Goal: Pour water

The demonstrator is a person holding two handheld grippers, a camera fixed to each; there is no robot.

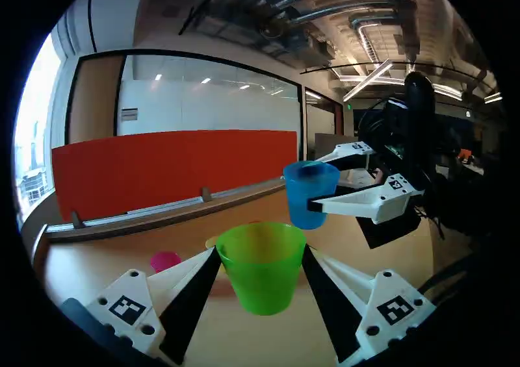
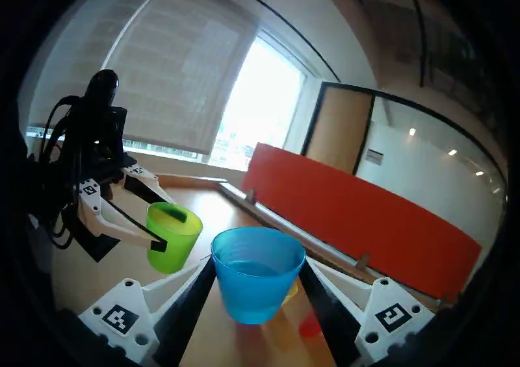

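Two light, thin plastic cups, likely flexing if squeezed. Left gripper (image 1: 260, 253) is clamping green cup (image 1: 262, 286) mid-wall, lower centre; right gripper (image 2: 258, 264) is clamping blue cup (image 2: 255, 299), carrying water, likewise. Mid-wall looks right.

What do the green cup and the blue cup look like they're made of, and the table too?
The green cup is probably plastic, smooth and translucent: light glows through its wall. The blue cup is likely the same translucent plastic: a liquid line seems to show through its side. The table looks like light wood or wood-look laminate with a semi-gloss finish: it carries soft reflections.
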